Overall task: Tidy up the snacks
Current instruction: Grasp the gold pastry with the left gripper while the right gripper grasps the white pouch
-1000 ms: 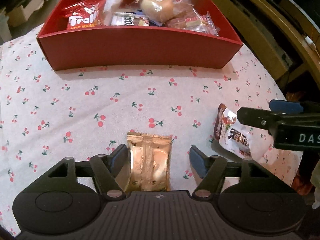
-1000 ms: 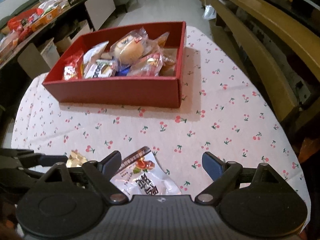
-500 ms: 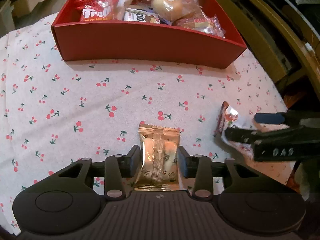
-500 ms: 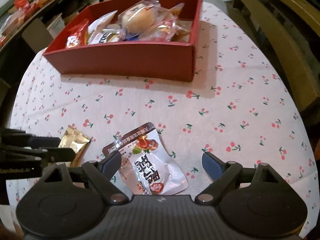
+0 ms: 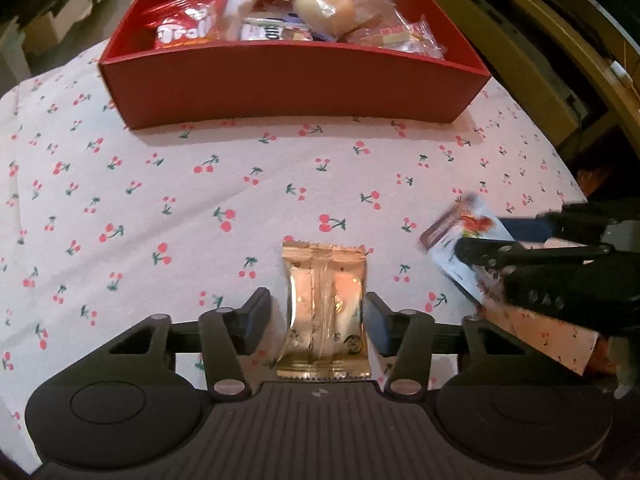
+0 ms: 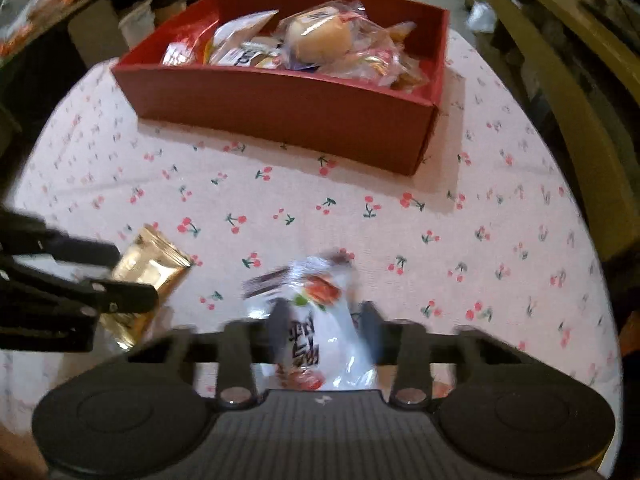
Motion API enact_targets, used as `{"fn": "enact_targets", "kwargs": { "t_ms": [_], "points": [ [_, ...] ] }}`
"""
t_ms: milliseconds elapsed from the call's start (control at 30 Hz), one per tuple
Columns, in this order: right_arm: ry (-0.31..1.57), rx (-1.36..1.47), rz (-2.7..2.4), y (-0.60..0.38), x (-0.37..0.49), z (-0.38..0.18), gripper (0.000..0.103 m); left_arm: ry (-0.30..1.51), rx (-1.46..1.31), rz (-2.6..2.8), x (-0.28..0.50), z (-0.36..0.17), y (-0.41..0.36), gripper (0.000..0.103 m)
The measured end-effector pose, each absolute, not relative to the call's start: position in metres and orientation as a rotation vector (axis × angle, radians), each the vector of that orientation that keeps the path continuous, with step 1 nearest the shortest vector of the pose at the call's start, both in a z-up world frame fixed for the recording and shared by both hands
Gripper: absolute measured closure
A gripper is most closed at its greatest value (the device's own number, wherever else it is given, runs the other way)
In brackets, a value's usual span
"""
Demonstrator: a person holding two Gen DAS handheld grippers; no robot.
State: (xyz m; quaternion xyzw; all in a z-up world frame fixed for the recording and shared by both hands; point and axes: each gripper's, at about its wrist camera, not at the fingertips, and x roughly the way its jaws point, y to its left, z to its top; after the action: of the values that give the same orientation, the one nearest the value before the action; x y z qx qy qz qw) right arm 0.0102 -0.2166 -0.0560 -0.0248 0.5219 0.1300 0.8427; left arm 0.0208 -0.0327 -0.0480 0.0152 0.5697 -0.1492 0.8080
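Observation:
A gold snack packet (image 5: pixel 326 304) lies on the cherry-print tablecloth between the fingers of my left gripper (image 5: pixel 318 316); the right pad touches it, while a small gap shows at the left pad. It also shows in the right wrist view (image 6: pixel 146 276). My right gripper (image 6: pixel 324 328) is shut on a white snack pouch (image 6: pixel 316 320) with red print, lifted slightly; the pouch shows in the left wrist view (image 5: pixel 466 252). A red box (image 5: pixel 296 80) full of snacks stands at the far side of the table (image 6: pixel 280 108).
The round table's edge curves close on the right (image 5: pixel 572 184). Wooden furniture (image 6: pixel 580 92) stands beyond it. Shelves and boxes (image 6: pixel 100 36) stand at the far left.
My left gripper closed in around the gold packet. My right gripper closed on the white pouch and raised it. Both views drew nearer to the red box.

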Motion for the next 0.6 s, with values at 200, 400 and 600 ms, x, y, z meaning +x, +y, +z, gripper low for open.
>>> {"fn": "enact_targets", "kwargs": {
  "t_ms": [200, 400, 600],
  "points": [
    [1.108, -0.002, 0.248, -0.224, 0.003, -0.054, 0.064, 1.223, 0.027, -0.331, 0.018, -0.047, -0.03, 0.05],
    [1.128, 0.057, 0.239, -0.229, 0.003, -0.052, 0.035, 1.227, 0.018, -0.342, 0.018, -0.048, -0.03, 0.031],
    [1.136, -0.035, 0.32, -0.215, -0.003, -0.052, 0.005, 1.231, 0.013, -0.351, 0.019, -0.049, -0.029, 0.029]
  ]
}}
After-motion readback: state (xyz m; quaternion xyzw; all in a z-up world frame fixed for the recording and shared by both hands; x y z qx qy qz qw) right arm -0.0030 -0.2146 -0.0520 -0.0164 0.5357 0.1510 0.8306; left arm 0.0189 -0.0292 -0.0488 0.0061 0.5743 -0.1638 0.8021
